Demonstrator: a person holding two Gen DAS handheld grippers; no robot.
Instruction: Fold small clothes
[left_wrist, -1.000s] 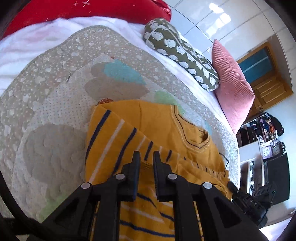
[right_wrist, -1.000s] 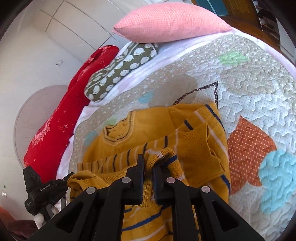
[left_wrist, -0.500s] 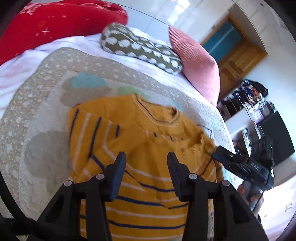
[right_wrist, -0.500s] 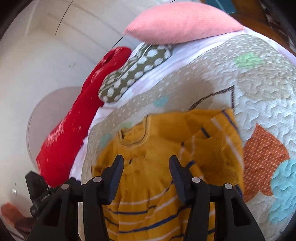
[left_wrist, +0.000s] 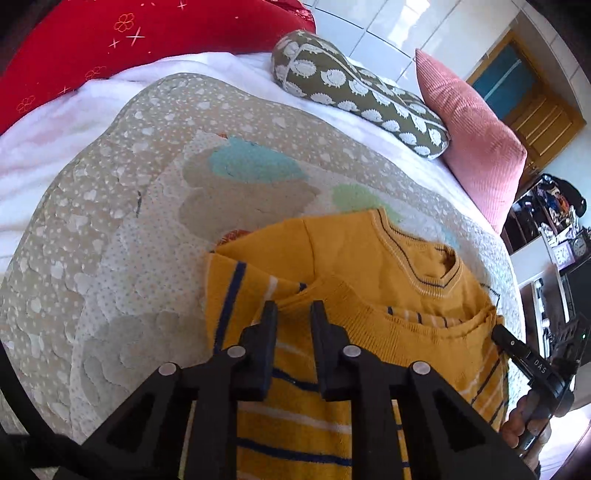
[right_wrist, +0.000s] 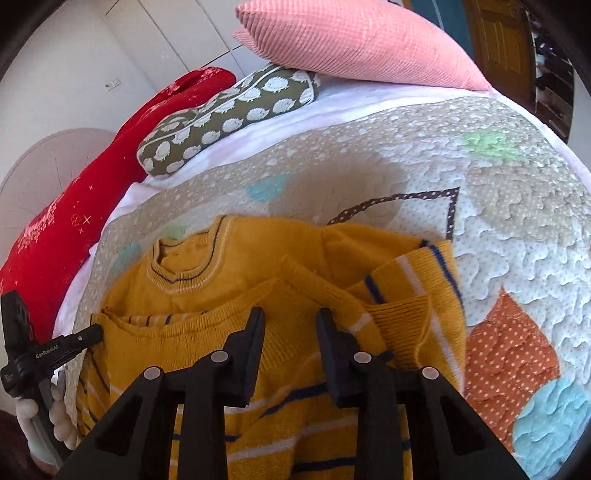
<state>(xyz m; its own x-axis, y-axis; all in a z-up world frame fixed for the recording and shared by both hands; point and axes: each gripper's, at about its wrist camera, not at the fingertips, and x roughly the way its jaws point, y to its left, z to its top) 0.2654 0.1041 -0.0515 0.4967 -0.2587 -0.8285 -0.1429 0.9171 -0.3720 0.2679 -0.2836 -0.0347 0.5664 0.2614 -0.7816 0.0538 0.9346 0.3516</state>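
A mustard-yellow knitted sweater with navy and white stripes (left_wrist: 369, 258) lies half-folded on the patchwork quilted bedspread (left_wrist: 110, 240), both left gripper (left_wrist: 293, 314) and right gripper (right_wrist: 290, 321) just narrowing, jaws parted above its folded-up hem, gripping nothing.

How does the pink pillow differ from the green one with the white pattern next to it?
The pink pillow is plain, ribbed and broad with pointed corners; the green pillow is covered in small white shapes and is long and narrow. In the right view the pink one partly overlaps one end of the green one. Both lie at the far edge of the quilt, beyond the yellow sweater.
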